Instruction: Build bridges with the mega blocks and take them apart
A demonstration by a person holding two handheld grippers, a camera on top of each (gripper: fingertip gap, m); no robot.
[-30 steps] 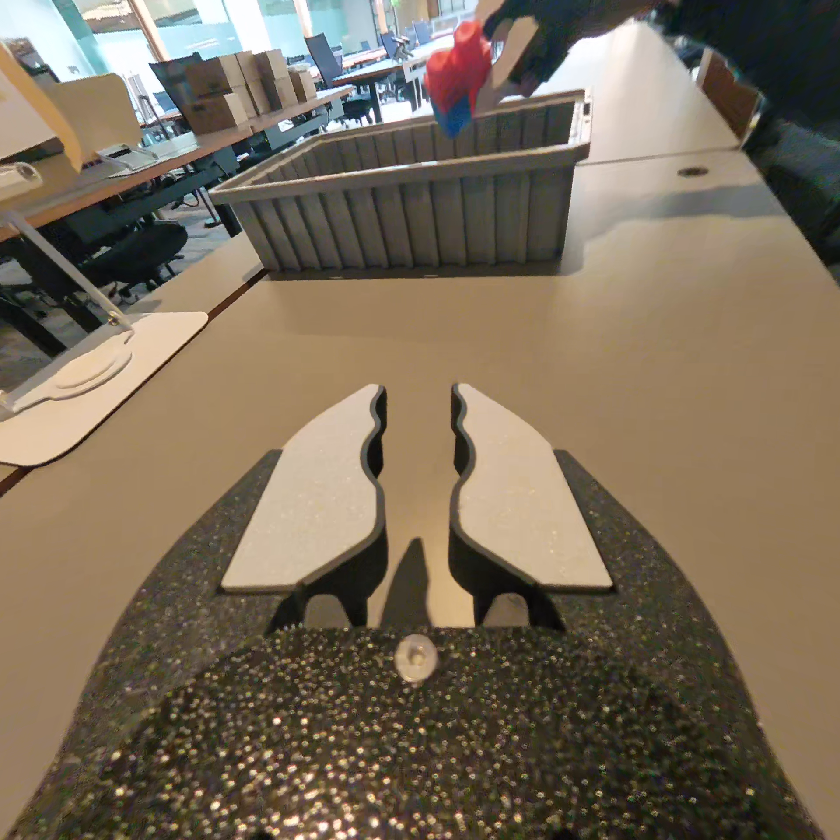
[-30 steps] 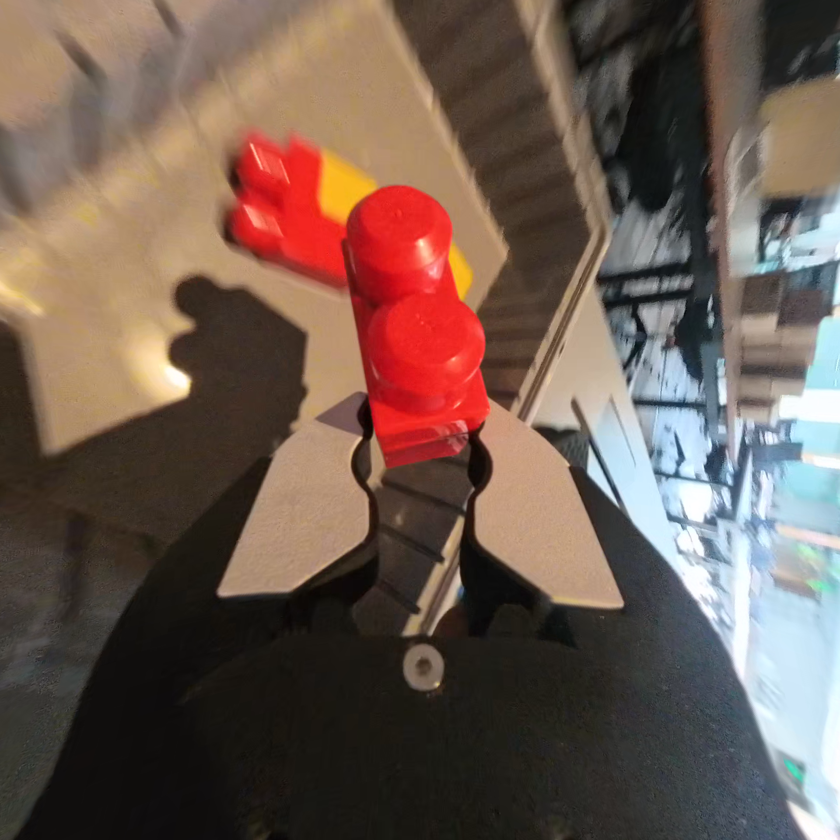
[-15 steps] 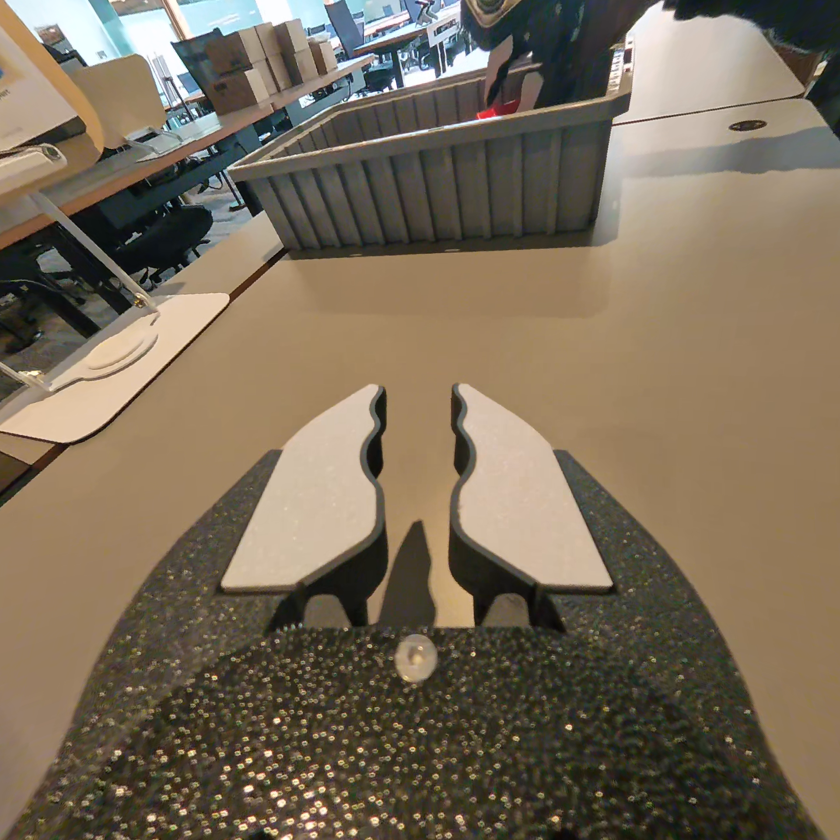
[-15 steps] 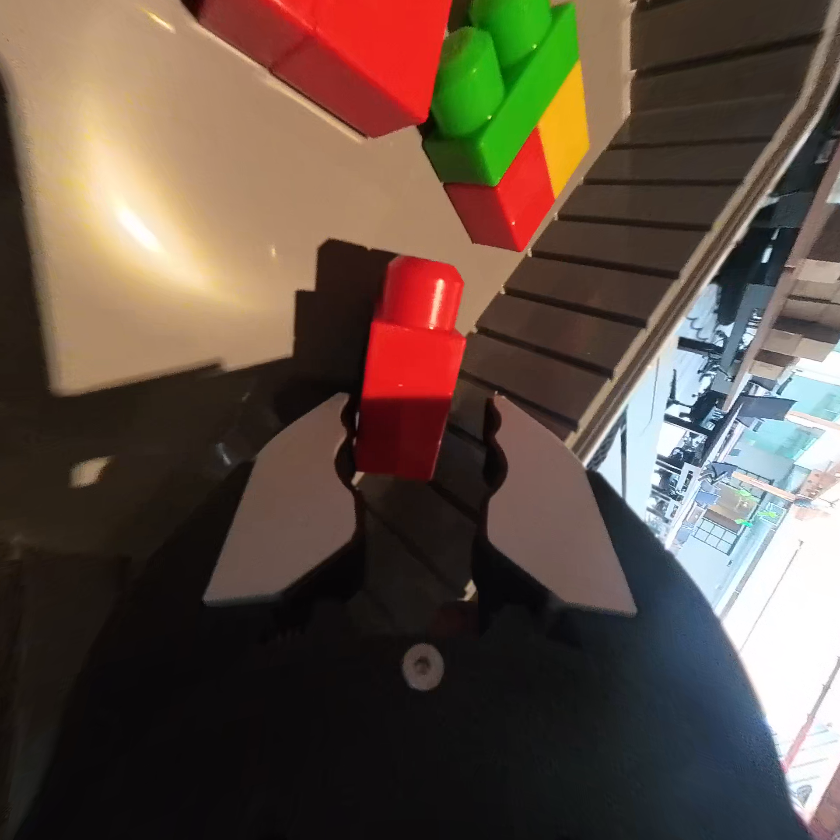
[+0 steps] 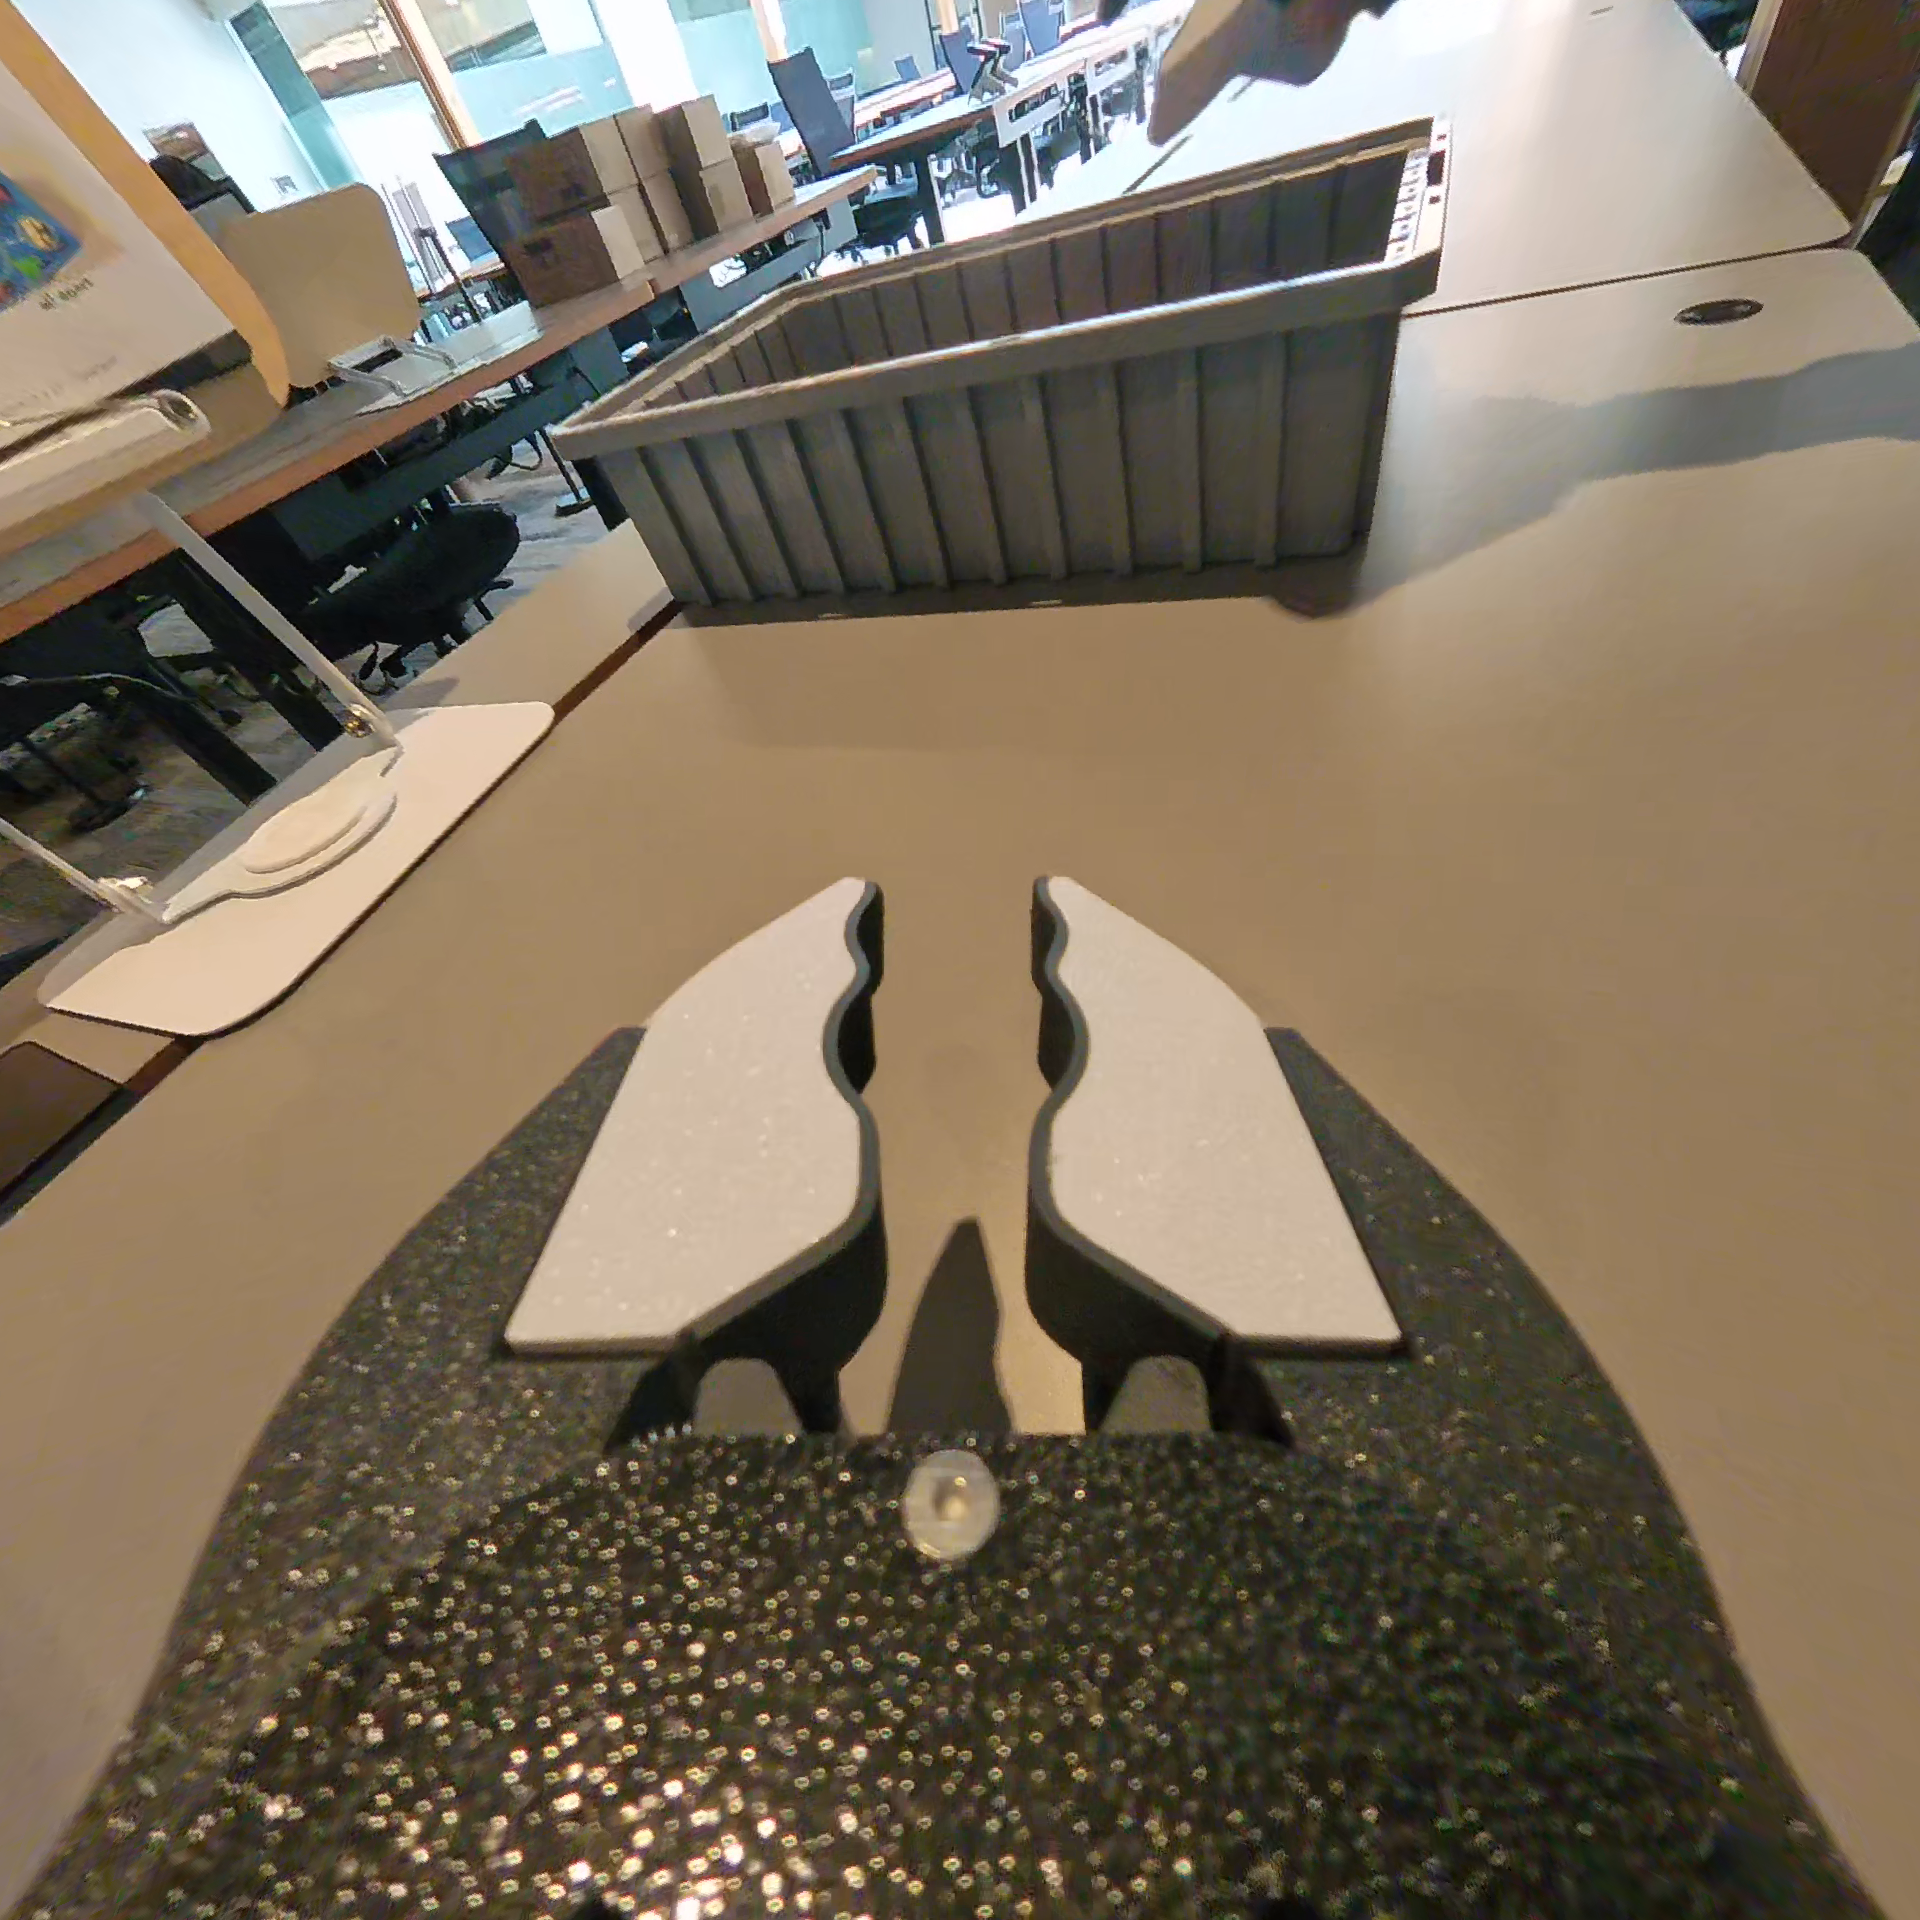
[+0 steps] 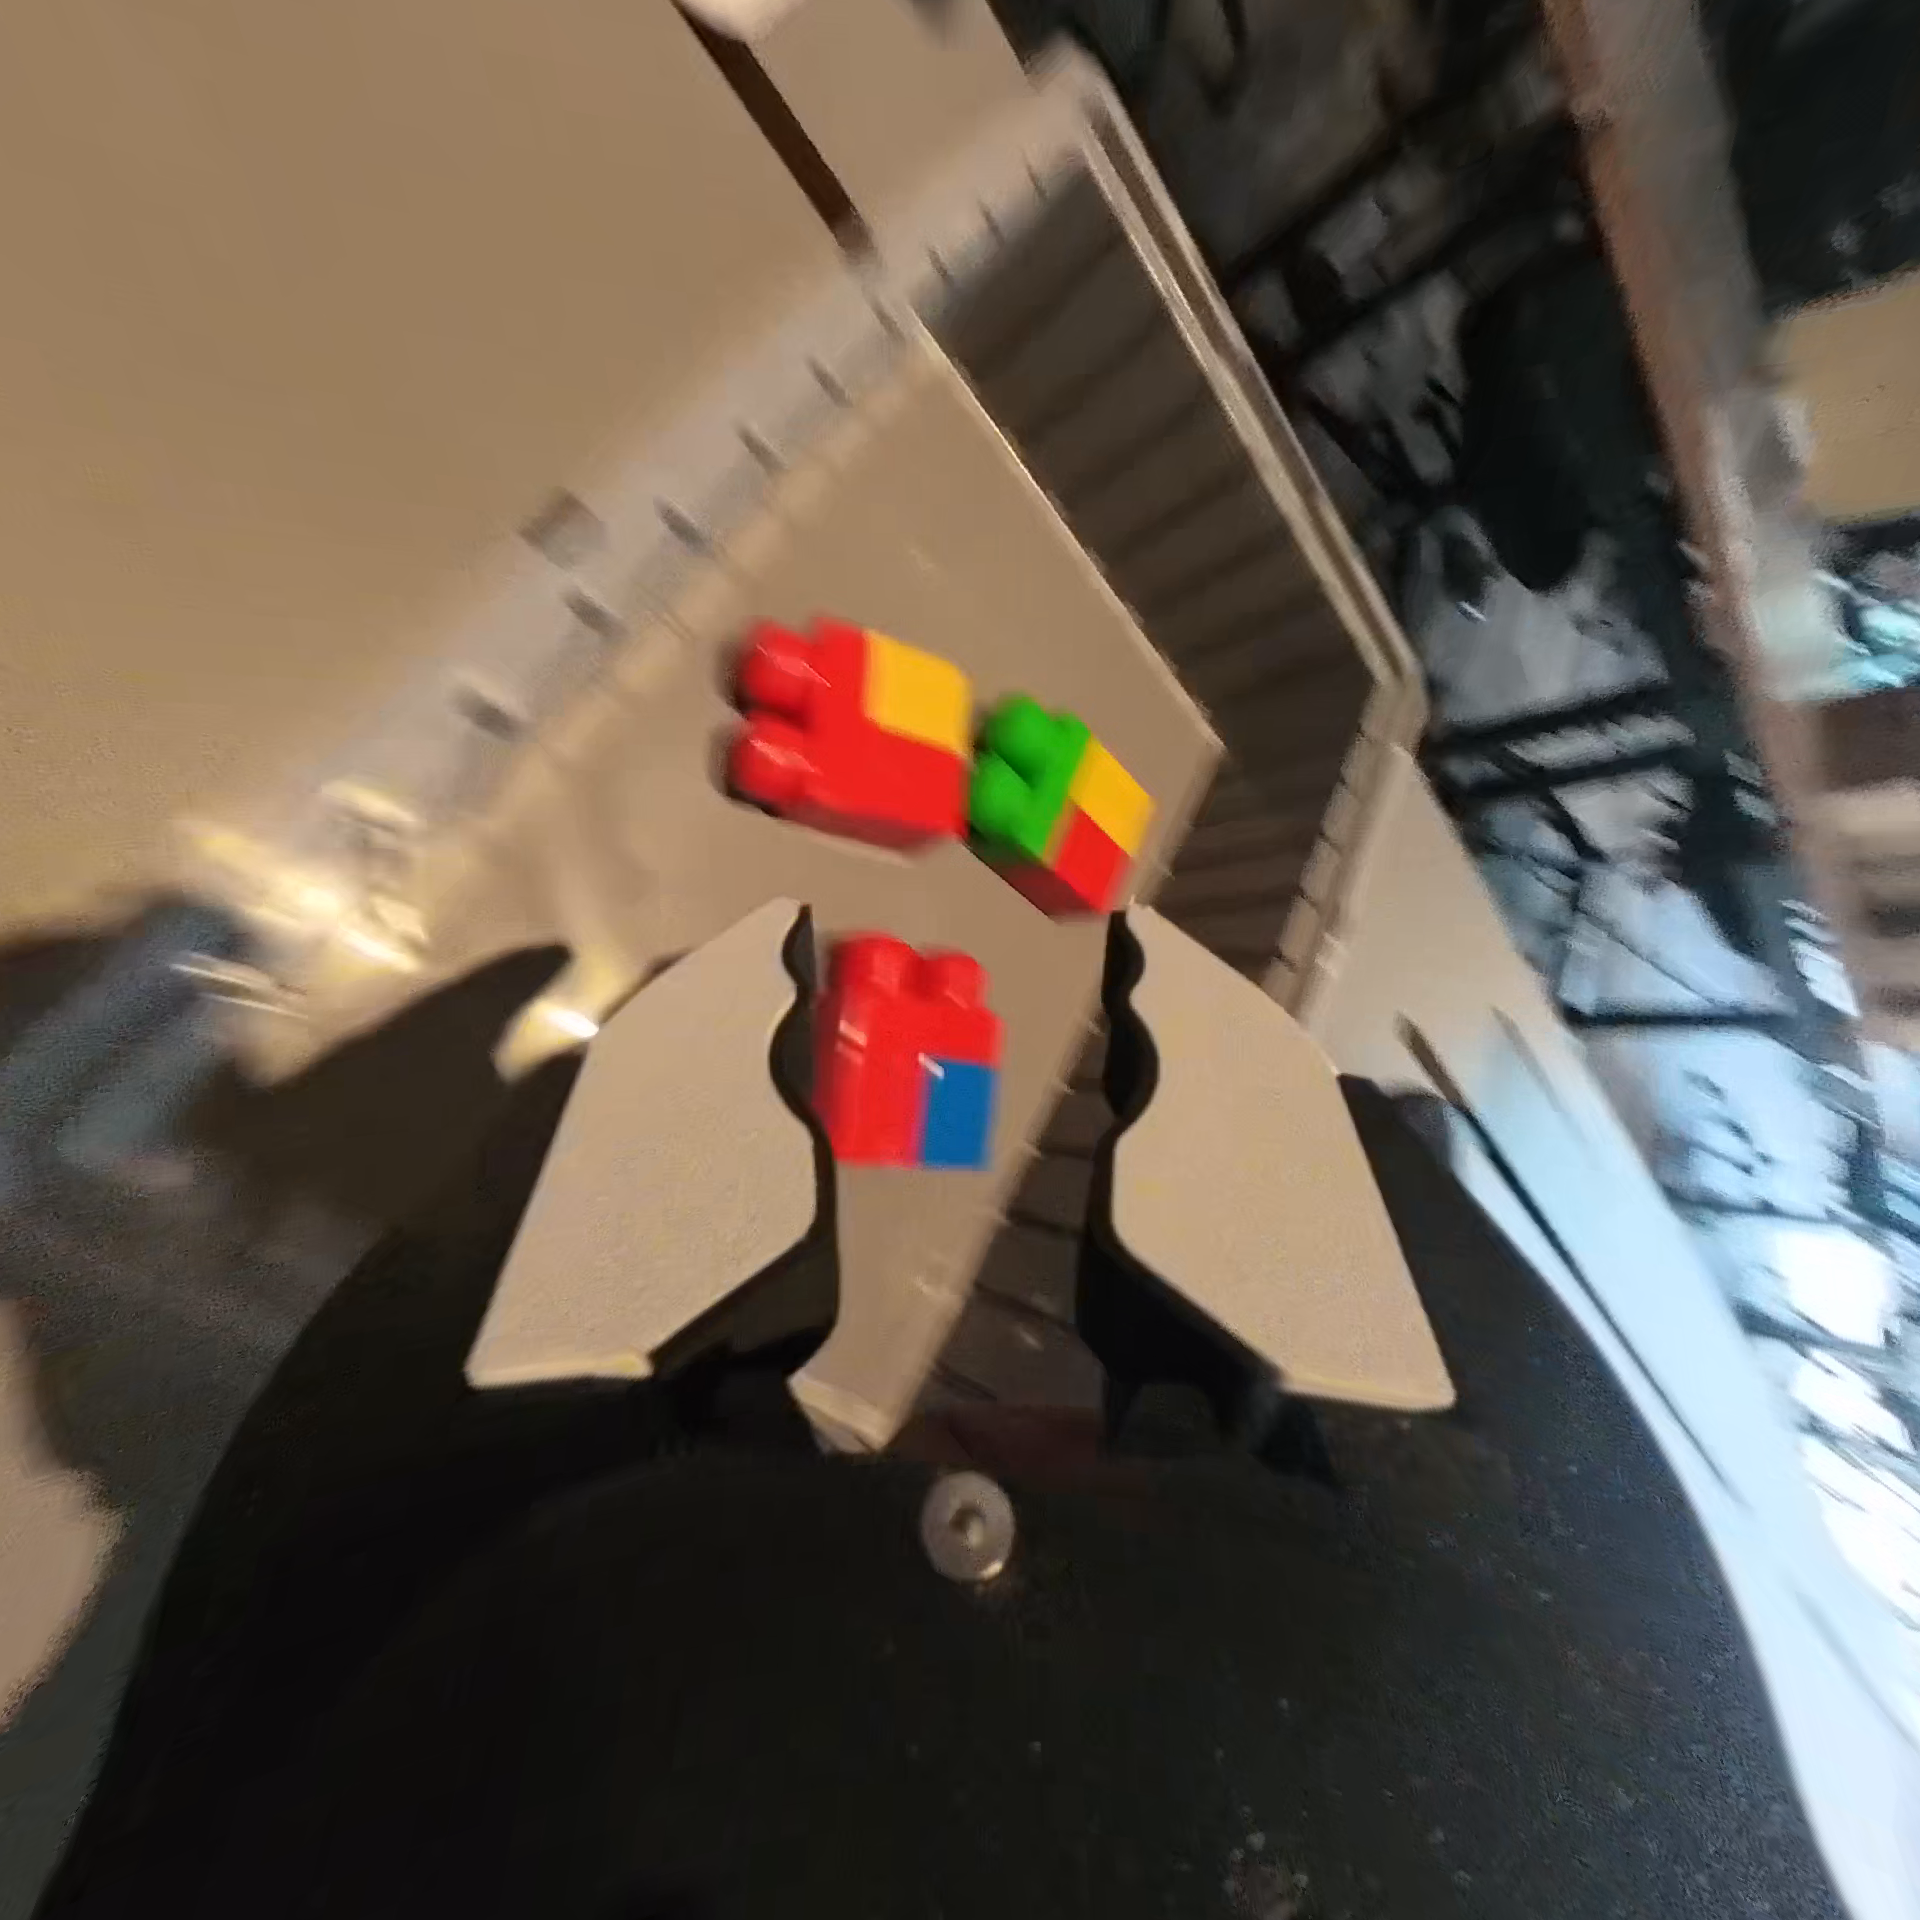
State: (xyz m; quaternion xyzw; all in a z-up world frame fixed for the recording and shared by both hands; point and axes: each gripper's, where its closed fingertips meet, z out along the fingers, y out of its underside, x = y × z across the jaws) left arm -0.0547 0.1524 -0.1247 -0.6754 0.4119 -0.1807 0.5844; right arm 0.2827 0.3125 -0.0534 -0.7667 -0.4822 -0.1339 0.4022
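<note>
My left gripper (image 5: 956, 904) hovers low over the tan table (image 5: 1455, 935), its jaws a little apart with nothing between them. A grey ribbed bin (image 5: 997, 343) stands ahead of it. My right gripper (image 6: 956, 920) is open above the bin's inside (image 6: 1143, 436), and the view is blurred. A red-and-blue block piece (image 6: 904, 1049) lies on the bin floor, seen between the fingers without touching them. A red-and-yellow piece (image 6: 842, 738) and a green, yellow and red piece (image 6: 1049, 800) lie just beyond. The right gripper shows blurred above the bin's far side in the left wrist view (image 5: 1236, 52).
A white base plate with a clear stand (image 5: 301, 862) sits at the table's left edge. A round cable hole (image 5: 1720, 310) lies at the far right. Desks with cardboard boxes (image 5: 623, 197) and chairs stand beyond to the left. The gap from one gripper's tips to the other's is roughly 40 cm.
My right gripper lowered the red-and-blue piece into the bin, opened and let it go, then pulled back up. My left gripper stayed as it was.
</note>
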